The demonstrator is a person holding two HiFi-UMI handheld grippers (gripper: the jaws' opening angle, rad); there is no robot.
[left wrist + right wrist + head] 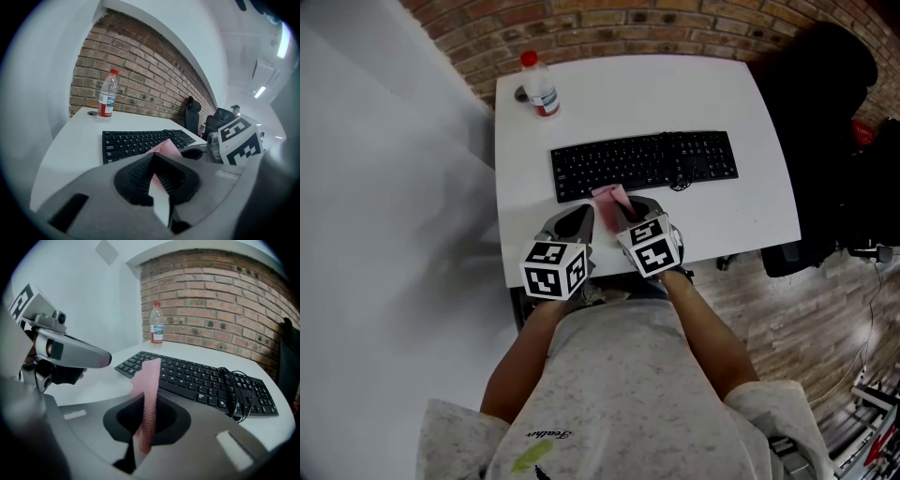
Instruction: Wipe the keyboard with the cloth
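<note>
Currently the right gripper (149, 399) has its jaws clamped on the pink cloth (150, 376), held upright just short of the keyboard's (642, 162) front edge above the bench (581, 103). The left gripper (157, 171) has its jaws a slit apart, holding nothing. Better to lay the cloth flat on the keys and sweep lightly along the rows, avoiding the loose cable (238, 390).

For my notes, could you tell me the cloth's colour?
The cloth is pink, clearest in the right gripper view.
</note>
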